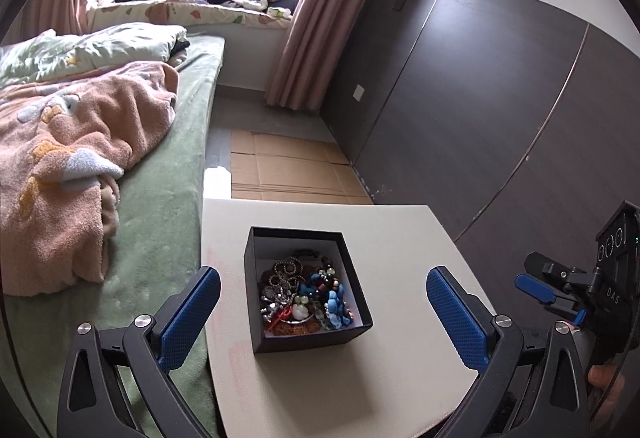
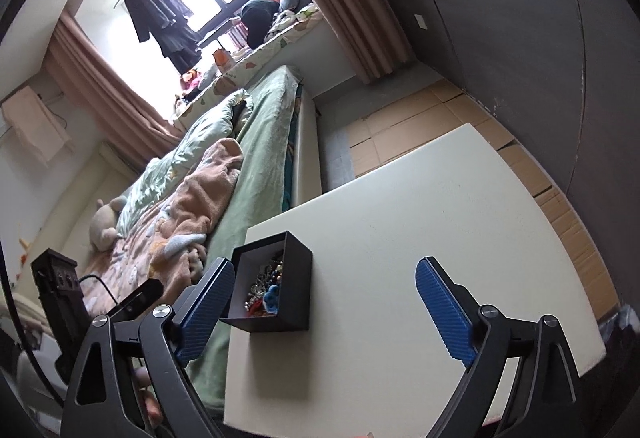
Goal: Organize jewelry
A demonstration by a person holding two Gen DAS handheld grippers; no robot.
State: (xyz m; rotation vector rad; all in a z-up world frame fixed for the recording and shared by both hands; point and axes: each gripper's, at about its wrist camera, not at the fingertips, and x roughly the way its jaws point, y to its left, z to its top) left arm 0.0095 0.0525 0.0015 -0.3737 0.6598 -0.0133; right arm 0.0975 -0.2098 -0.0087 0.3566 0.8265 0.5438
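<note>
A black open box (image 1: pixel 297 232) stands on the white table (image 1: pixel 400 258). It holds a tangle of jewelry (image 1: pixel 304 290): silver chains, blue beads and a brown bracelet. My left gripper (image 1: pixel 323 274) is open, and in this view the box appears between its blue pads, apart from both. In the right wrist view the box (image 2: pixel 298 278) sits near the table's left edge, with the jewelry (image 2: pixel 264 290) visible inside. My right gripper (image 2: pixel 326 264) is open over the bare table (image 2: pixel 440 217), its left finger close to the box's open side. Nothing is held.
A bed with a green sheet (image 1: pixel 168 217) and a pink blanket (image 1: pixel 68 165) runs along the table's left side. Flattened cardboard (image 1: pixel 288 165) covers the floor beyond the table. A dark wardrobe wall (image 1: pixel 500 97) stands to the right. A hand (image 1: pixel 604 378) shows at the right edge.
</note>
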